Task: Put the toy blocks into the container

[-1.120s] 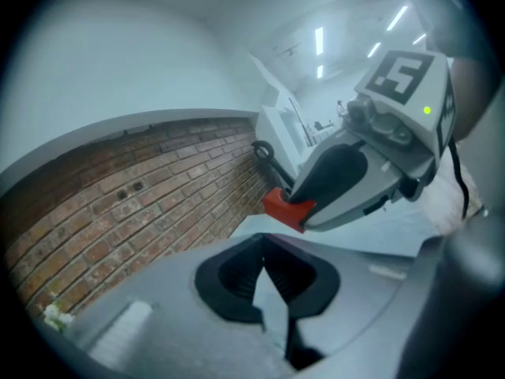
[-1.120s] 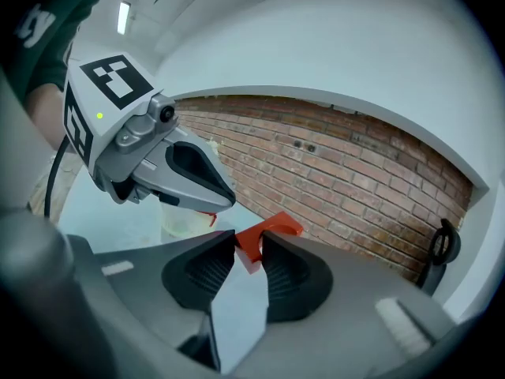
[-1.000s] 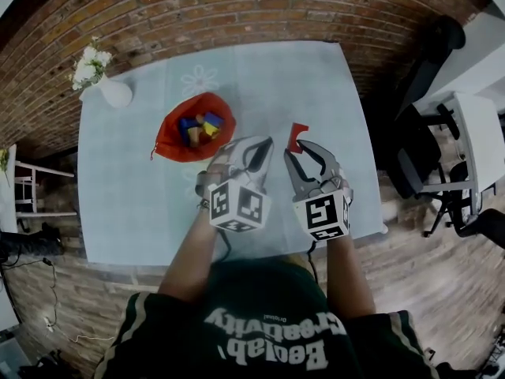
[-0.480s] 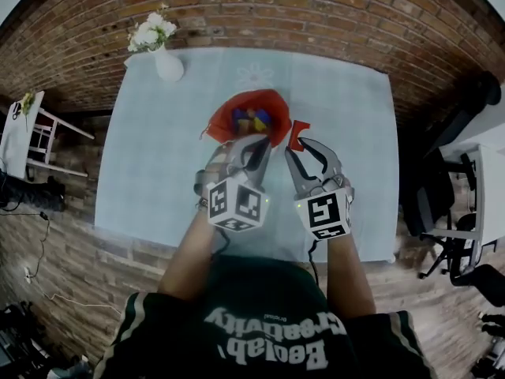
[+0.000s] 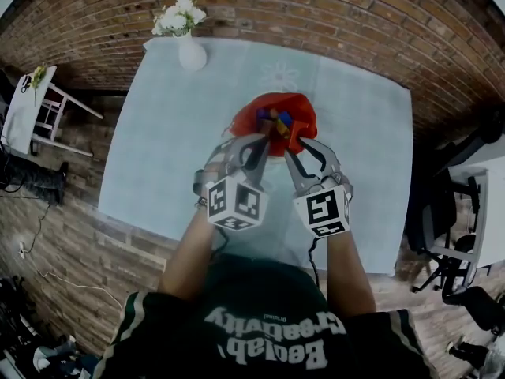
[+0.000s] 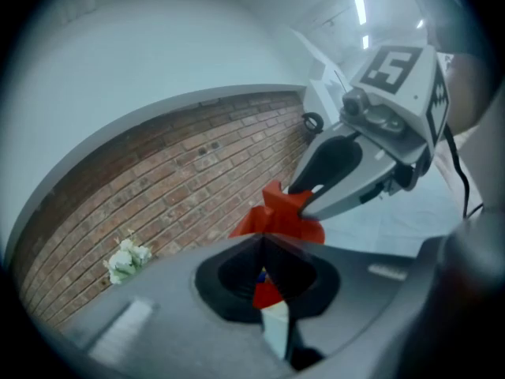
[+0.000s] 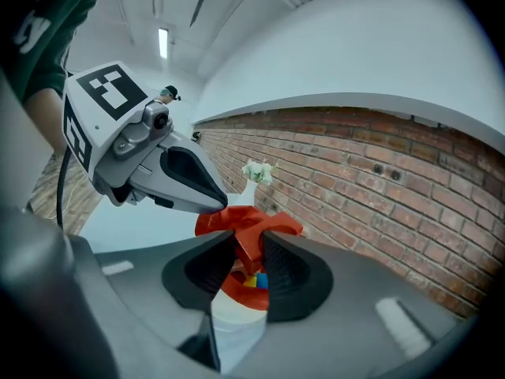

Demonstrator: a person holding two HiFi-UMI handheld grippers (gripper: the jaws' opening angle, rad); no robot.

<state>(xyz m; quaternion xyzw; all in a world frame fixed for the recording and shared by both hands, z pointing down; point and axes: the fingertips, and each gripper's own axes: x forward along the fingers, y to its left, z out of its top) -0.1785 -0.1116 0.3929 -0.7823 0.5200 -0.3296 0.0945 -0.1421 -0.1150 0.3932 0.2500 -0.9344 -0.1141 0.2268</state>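
A red cloth bag (image 5: 256,110) lies open on the pale table (image 5: 173,140), with several coloured blocks (image 5: 276,119) inside. My right gripper (image 5: 301,143) is shut on a red block (image 7: 248,238), which it holds over the bag's near right rim. In the right gripper view, yellow and blue blocks (image 7: 253,281) show in the bag (image 7: 213,221) below the held block. My left gripper (image 5: 255,142) hovers at the bag's near left rim, its jaws shut with nothing between them. The left gripper view shows the red block (image 6: 278,210) at the right gripper's fingertips (image 6: 316,198).
A white vase of flowers (image 5: 189,47) stands at the table's far left corner. A brick floor surrounds the table. A small white side table (image 5: 30,105) is at the left; black chairs (image 5: 465,247) and a white desk are at the right.
Both grippers have closed in on the bag: it was far left of them, now it lies right under their tips. The red block stays in the right gripper.
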